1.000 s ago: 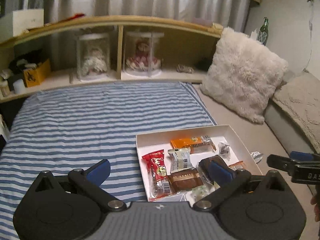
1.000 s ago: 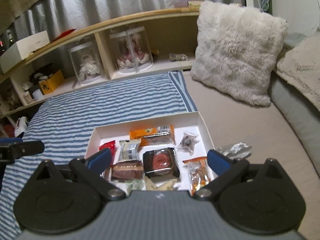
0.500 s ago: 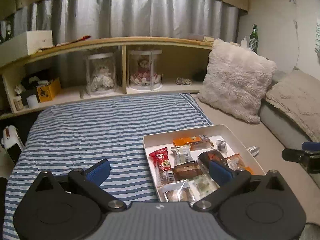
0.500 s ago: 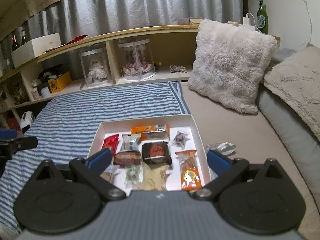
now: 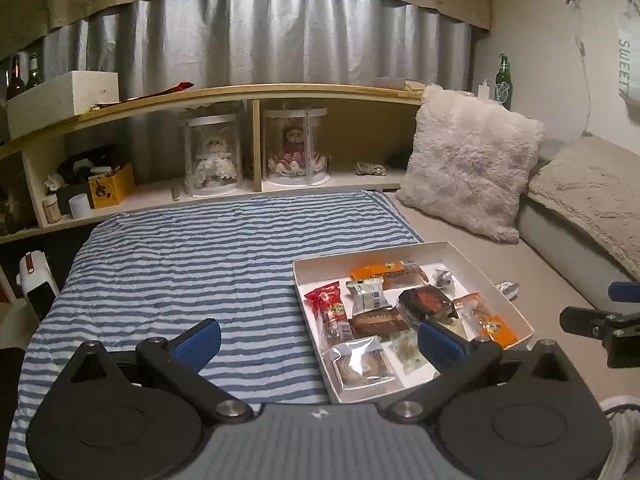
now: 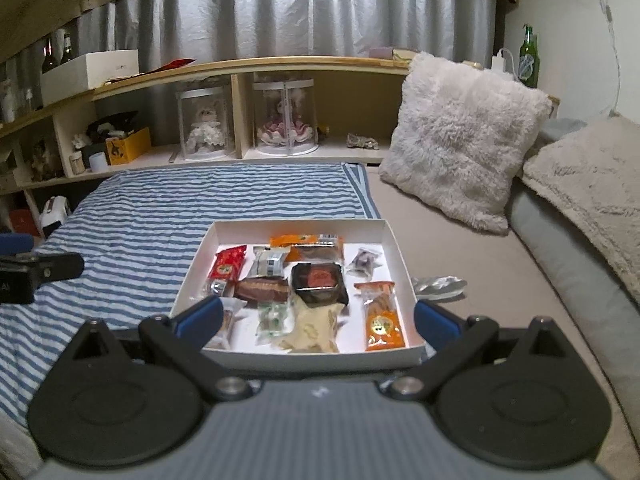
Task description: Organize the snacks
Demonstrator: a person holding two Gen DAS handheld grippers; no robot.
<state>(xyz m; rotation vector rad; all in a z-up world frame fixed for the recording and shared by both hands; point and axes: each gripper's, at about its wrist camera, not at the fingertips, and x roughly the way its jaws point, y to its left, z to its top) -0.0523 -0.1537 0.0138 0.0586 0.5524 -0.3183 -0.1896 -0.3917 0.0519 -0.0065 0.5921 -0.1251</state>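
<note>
Both grippers, left and right, hang open, empty; silver wrapper beside tray.

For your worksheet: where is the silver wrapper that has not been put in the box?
In the right wrist view the silver wrapper lies on the beige bed surface just right of the white box, level with the orange snack packet inside.
</note>
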